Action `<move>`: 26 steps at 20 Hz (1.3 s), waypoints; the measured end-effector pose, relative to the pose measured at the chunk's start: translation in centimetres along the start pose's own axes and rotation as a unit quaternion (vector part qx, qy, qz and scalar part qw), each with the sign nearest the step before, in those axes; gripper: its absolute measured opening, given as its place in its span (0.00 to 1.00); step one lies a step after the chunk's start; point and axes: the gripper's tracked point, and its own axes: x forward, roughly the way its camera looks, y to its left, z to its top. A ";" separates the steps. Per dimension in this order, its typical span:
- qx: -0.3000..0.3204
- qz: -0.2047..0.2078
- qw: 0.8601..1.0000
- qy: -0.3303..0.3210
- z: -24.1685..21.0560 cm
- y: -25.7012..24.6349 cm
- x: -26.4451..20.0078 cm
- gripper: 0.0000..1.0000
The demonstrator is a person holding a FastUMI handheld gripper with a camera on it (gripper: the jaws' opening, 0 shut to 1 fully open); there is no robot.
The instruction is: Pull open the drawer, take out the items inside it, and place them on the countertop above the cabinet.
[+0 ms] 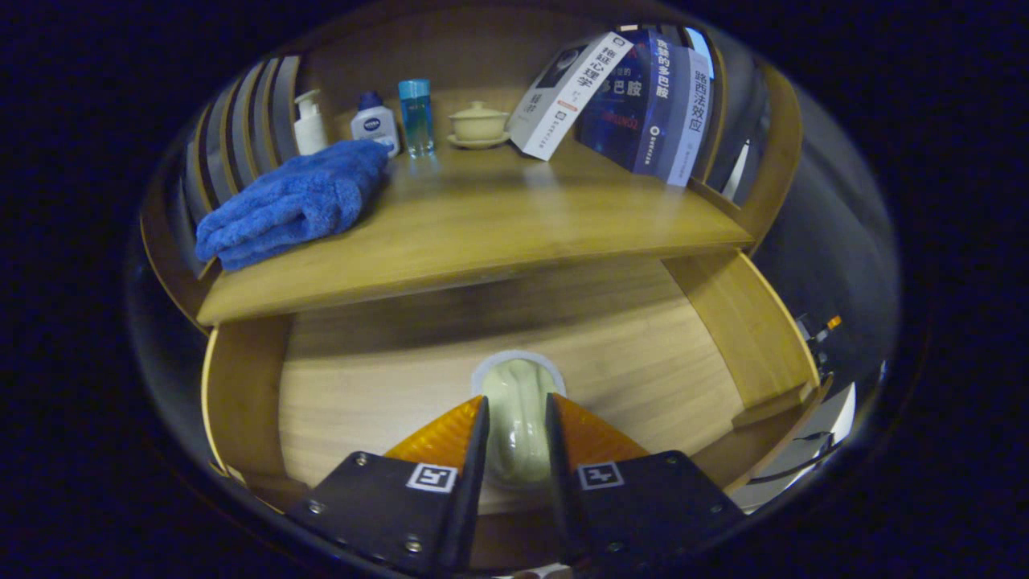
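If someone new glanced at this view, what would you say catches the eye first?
The pale green item clamped between the gripper fingers, over the open drawer. Next, the blue towel heaped on the countertop above, then the leaning books at its back.

Light is dim and warm. The countertop (498, 217) shows a soft sheen and casts a blurred shadow into the drawer (386, 386). Fisheye distortion bends edges; the rim darkens and smears.
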 end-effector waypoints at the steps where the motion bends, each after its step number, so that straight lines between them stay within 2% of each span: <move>1: -0.003 -0.005 1.000 0.003 -0.2 -0.2 0.1 0.46; 3: 0.000 0.011 1.000 0.015 -1.1 0.4 1.0 0.61; 5: -0.008 0.017 0.999 0.041 -2.7 0.8 1.7 0.62; 7: -0.026 0.010 0.999 0.030 -2.5 0.8 2.2 0.63; 8: -0.025 0.011 0.999 0.021 -2.5 0.8 1.2 0.57; 10: -0.018 0.002 1.000 0.019 -2.2 0.8 2.2 0.46; 11: -0.013 0.002 1.000 0.017 -2.1 0.9 2.0 0.46; 12: -0.012 -0.001 1.000 -0.010 -0.6 0.6 1.3 0.35; 13: -0.018 0.009 1.000 -0.004 -0.7 1.0 1.7 0.23; 14: -0.026 0.000 1.000 0.001 -1.0 0.4 1.8 0.12; 16: -0.022 -0.002 1.000 -0.003 -1.0 0.0 1.7 0.12; 21: 0.011 0.008 0.997 -0.070 2.0 -0.9 -0.7 0.12; 26: 0.007 -0.023 0.993 -0.115 4.9 -3.0 -4.8 0.12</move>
